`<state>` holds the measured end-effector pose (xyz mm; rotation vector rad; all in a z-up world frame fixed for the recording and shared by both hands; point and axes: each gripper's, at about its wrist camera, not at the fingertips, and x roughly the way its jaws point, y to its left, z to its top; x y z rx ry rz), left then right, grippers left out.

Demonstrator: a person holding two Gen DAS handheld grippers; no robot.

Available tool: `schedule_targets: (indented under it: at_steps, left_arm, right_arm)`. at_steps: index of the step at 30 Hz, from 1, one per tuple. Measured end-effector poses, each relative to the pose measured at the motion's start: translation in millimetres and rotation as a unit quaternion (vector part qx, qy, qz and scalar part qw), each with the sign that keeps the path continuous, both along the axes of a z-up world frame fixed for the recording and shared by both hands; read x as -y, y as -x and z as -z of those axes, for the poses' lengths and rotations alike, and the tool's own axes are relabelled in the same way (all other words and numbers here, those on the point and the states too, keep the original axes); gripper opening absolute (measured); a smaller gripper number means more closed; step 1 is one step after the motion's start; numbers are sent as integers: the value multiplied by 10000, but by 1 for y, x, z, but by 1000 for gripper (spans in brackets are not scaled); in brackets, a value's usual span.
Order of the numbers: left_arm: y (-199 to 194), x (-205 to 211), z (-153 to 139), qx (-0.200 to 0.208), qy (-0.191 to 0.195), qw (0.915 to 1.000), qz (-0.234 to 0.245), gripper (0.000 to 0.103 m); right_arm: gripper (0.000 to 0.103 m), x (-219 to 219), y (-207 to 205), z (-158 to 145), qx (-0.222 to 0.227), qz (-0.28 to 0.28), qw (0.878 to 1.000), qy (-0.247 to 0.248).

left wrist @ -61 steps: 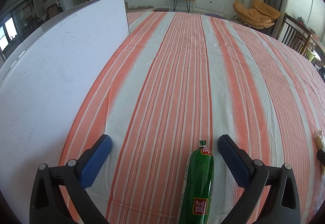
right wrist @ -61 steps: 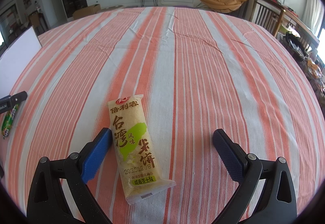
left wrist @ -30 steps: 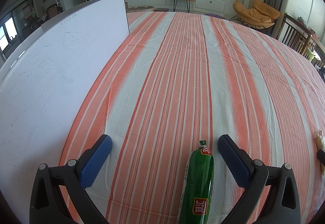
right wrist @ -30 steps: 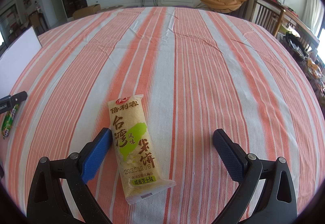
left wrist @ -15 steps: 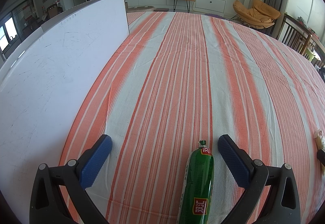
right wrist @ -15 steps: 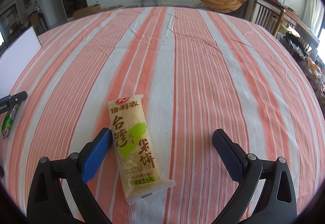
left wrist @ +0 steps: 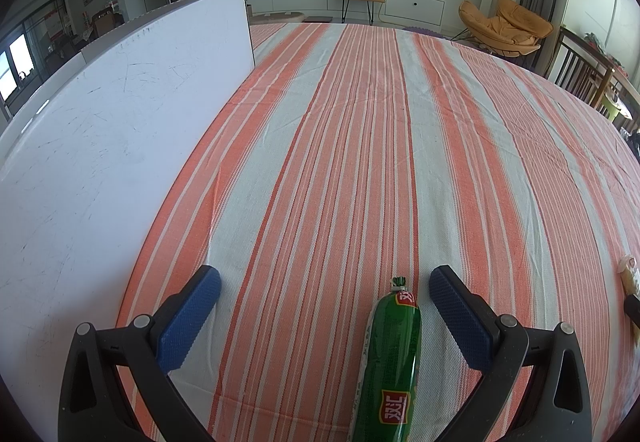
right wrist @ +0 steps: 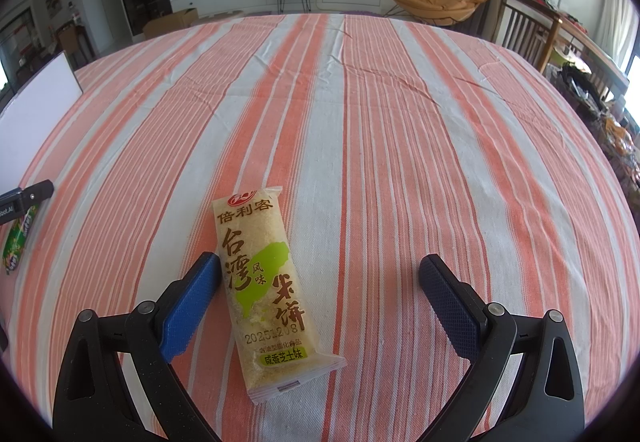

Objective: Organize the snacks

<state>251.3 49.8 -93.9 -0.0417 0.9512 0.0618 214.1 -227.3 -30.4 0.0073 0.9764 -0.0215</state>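
A green sausage stick [left wrist: 392, 362] lies lengthwise on the striped tablecloth [left wrist: 360, 121], between my left gripper's [left wrist: 325, 284] open jaws and closer to the right finger. A yellow rice-cracker packet [right wrist: 266, 294] lies on the tablecloth [right wrist: 400, 121] between my right gripper's [right wrist: 319, 272] open jaws, next to the left finger. Neither gripper touches its snack. The green sausage [right wrist: 18, 238] also shows at the far left of the right wrist view, partly under the left gripper's tip. The packet's end [left wrist: 628, 274] shows at the right edge of the left wrist view.
A tall white board [left wrist: 100, 145] stands along the table's left side and also shows in the right wrist view [right wrist: 36, 105]. Wooden chairs [right wrist: 532, 33] stand past the table's right edge. A TV cabinet and an orange lounge chair stand in the room beyond.
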Motion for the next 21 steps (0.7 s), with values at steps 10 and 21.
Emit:
schedule_targets:
  at_steps: [10, 21]
  left_arm:
    - [0, 0, 0, -1, 0, 10000, -1, 103]
    - [0, 0, 0, 0, 1, 10000, 0, 103]
  right_arm:
    - [101, 1, 2, 0, 0, 0, 10000, 0]
    - [101, 1, 2, 0, 0, 0, 10000, 0]
